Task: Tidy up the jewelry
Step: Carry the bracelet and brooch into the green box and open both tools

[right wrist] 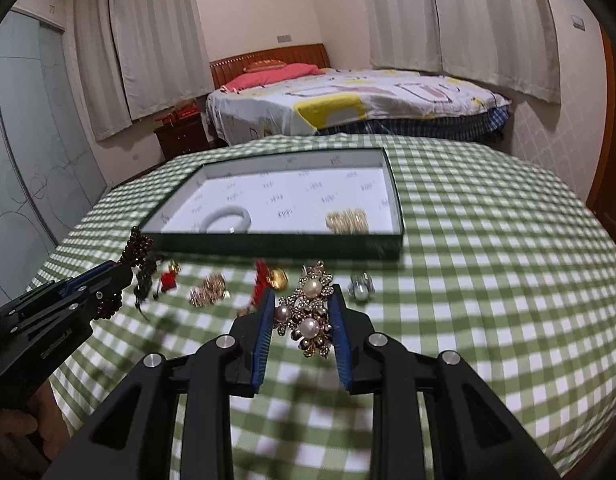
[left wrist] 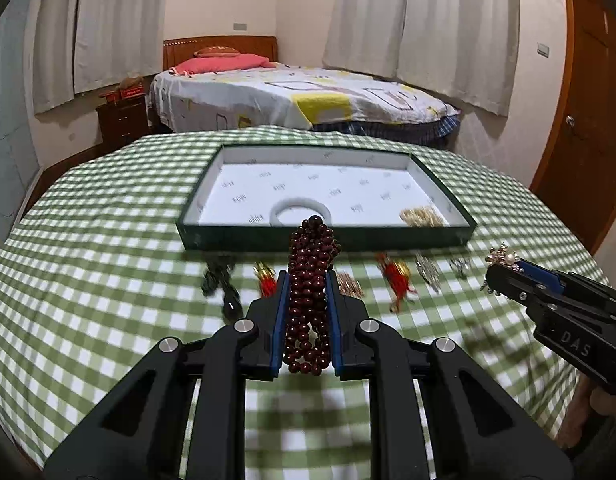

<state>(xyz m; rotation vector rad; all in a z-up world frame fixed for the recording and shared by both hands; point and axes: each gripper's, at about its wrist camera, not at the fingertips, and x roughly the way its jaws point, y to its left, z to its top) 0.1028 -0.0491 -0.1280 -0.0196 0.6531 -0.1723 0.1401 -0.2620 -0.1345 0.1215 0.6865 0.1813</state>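
Bedroom setting: curtained walls, a bed (left wrist: 300, 92) at 12 o'clock, and a table under a green checked cloth (left wrist: 108, 240) in front.

Item 1. Left gripper (left wrist: 308, 280), low centre in its own view: jaws pressed together on a dark red bead bracelet (left wrist: 311, 280), a wound multi-strand bundle held upright, clear of the cloth. Handling, judged: light, limp, hard round beads likely to roll between the pads; best pinched across the whole bundle at mid-length, as here.

Item 2. Loose pieces on the cloth, left to right in the left view: a black beaded piece (left wrist: 220, 280), a red and gold tassel piece (left wrist: 266, 278), a small gold cluster (left wrist: 349, 282), a second red and gold piece (left wrist: 397, 278), a silver piece (left wrist: 427, 274). All blurred; type uncertain.

Item 3. Green-sided tray (left wrist: 244, 236) with white lining, at 12 o'clock from both grippers. Contents: a white bangle (left wrist: 302, 210) at the near edge, a gold chain heap (left wrist: 421, 216) at the near right corner. The bangle's near side is hidden behind the beads and the tray wall.

Item 4. Right gripper (right wrist: 302, 312): jaws pinching a pearl brooch (right wrist: 308, 316), lifted off the cloth. Handling, judged: light, stiff, fragile settings; grip by the metal edges, gently. A pearl earring (right wrist: 360, 288) lies at 1 o'clock from it.

Cut off: the hands behind both grippers.
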